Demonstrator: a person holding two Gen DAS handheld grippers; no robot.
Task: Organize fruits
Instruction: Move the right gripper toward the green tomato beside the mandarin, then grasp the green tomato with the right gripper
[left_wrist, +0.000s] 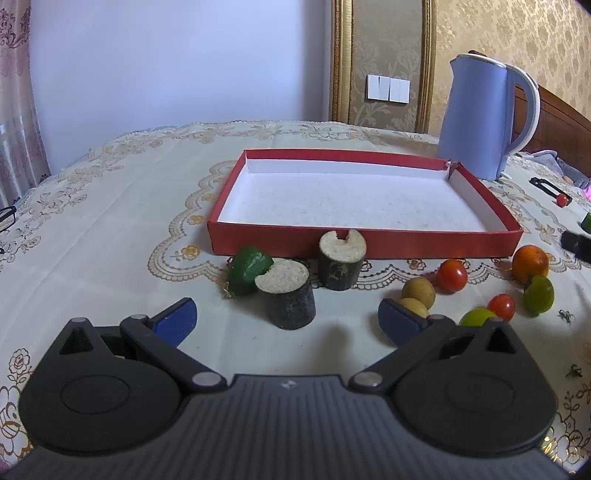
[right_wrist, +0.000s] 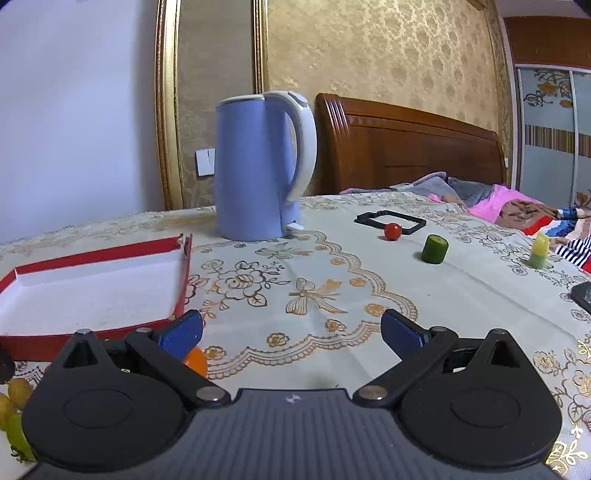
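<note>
Meanwhile, both claws, left claw (left_wrist: 287, 319) and right claw (right_wrist: 291, 332), hung wide open and empty above the tabletop (left_wrist: 110, 206); the red box (left_wrist: 364, 242) ahead held nothing, and the fruits (left_wrist: 452, 276) lay loose just beyond the left claw, sorting seemingly unstarted.

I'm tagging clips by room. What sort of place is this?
Most likely a bedroom at home: a wooden headboard with rumpled bedding sits behind a cloth-covered table holding an electric kettle.

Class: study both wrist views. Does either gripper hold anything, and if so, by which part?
Nothing is held. The left gripper and right gripper both have jaws wide apart, with only tablecloth between them.
</note>
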